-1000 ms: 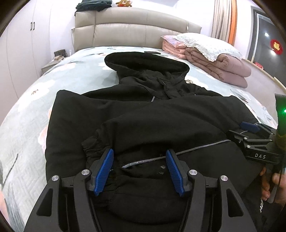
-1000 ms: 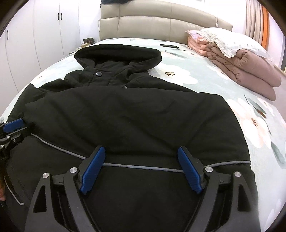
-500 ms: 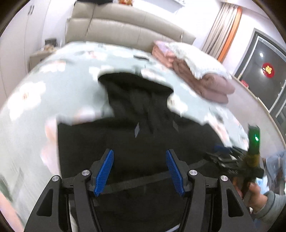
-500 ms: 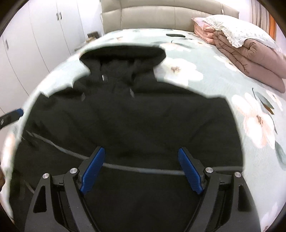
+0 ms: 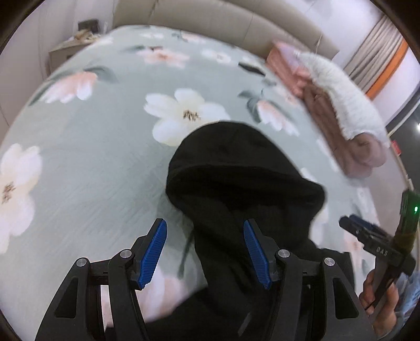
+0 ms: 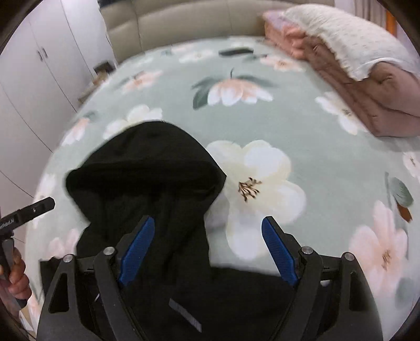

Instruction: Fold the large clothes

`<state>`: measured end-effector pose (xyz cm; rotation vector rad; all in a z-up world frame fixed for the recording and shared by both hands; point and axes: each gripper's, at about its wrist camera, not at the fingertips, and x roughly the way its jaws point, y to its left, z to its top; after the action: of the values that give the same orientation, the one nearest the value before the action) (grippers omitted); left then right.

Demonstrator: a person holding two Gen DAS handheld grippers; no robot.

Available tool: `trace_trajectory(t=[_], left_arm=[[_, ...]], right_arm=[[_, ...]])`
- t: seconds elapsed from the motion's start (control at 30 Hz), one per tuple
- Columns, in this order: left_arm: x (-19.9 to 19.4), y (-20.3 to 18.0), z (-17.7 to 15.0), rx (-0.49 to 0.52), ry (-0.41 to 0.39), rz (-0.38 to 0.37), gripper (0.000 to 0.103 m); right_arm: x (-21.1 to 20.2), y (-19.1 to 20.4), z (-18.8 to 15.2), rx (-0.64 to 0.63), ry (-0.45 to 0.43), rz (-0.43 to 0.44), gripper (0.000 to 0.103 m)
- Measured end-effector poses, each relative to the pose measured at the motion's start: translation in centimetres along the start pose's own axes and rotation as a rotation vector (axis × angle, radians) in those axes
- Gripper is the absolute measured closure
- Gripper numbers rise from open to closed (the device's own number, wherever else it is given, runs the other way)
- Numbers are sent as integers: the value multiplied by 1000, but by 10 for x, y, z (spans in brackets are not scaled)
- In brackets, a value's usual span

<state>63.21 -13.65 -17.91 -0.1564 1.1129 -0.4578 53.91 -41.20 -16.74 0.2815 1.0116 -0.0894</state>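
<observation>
A black hooded jacket (image 5: 236, 170) lies on the flowered bed sheet (image 5: 92, 170), its hood pointing toward the headboard. My left gripper (image 5: 204, 251) hovers open over the left side of the neck and hood, gripping nothing. My right gripper (image 6: 207, 248) hangs over the hood's right edge (image 6: 147, 170). Its jaws are closing slightly and stand wide, with only cloth and sheet below them, nothing pinched. Each view catches the other gripper at its edge, held in a hand (image 5: 378, 296). The jacket's body is mostly hidden below both frames.
A folded pink quilt (image 6: 367, 86) with a white pillow (image 6: 336, 36) lies at the bed's far right. A beige headboard (image 6: 183, 21) stands behind, white wardrobe doors (image 6: 39, 65) and a nightstand (image 5: 68, 49) at the left. A small dark object (image 6: 235, 51) lies near the headboard.
Both grippers have swept forward and up from over the jacket's hem and chest to over its hood. The jacket lies as before. Neither gripper took hold of anything.
</observation>
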Motion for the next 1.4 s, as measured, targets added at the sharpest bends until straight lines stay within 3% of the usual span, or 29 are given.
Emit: trace_trajectory(t=[0.07,0.1,0.13,0.2,0.23,0.3,0.4,0.57,0.67,0.73,0.8,0.87,0.9,0.93,1.07,1.17,1.23,1.3,1.4], left_arm=[[25,2,8,-1,14,14,41],[36,4,12,1,5,38,46],[43,6,14,4,-14,65,67],[51,20,19,-26,-22,102,88],[49,35,18,-77,-27,50,89],[45,56,15,-115,-25,-18,87],[70,67,-1,-88,64,5,84],[47,50,-4,10,-8,35,84],[11,44,-8,62,-51,16,84],[-19,38,-6,93,-106,15,84],[-39,29,8,103,-166,-3,82],[-49,15,22,112,-200,-39,74],[-44,4,32,117,-202,-67,62],[-38,1,36,123,-195,-83,53],[26,-15,43,126,-37,-92,52],[57,-3,20,149,62,-115,53],[76,4,1,168,128,-86,53],[74,3,-4,184,93,-85,53],[69,-4,-2,210,80,-65,53]], right_arm=[[33,2,12,-7,27,-18,34],[45,0,15,1,39,-33,44],[57,-2,18,14,47,-35,66],[72,-9,19,18,64,-38,87],[73,-16,18,16,52,-51,88],[70,-31,12,14,33,3,88],[89,-32,-6,-17,84,10,88],[83,-22,-12,-69,84,-10,85],[48,-24,-11,-104,49,25,74],[20,-23,-7,-120,4,45,50],[-6,-19,5,-129,-63,97,47],[-13,-9,23,-125,-97,130,47],[-9,-3,32,-120,-94,139,47],[-3,1,38,-110,-89,148,47],[47,13,52,-83,0,188,47],[89,14,31,-105,153,213,47],[105,13,8,-154,186,199,47],[102,11,0,-166,139,218,47],[101,6,3,-139,137,241,47]])
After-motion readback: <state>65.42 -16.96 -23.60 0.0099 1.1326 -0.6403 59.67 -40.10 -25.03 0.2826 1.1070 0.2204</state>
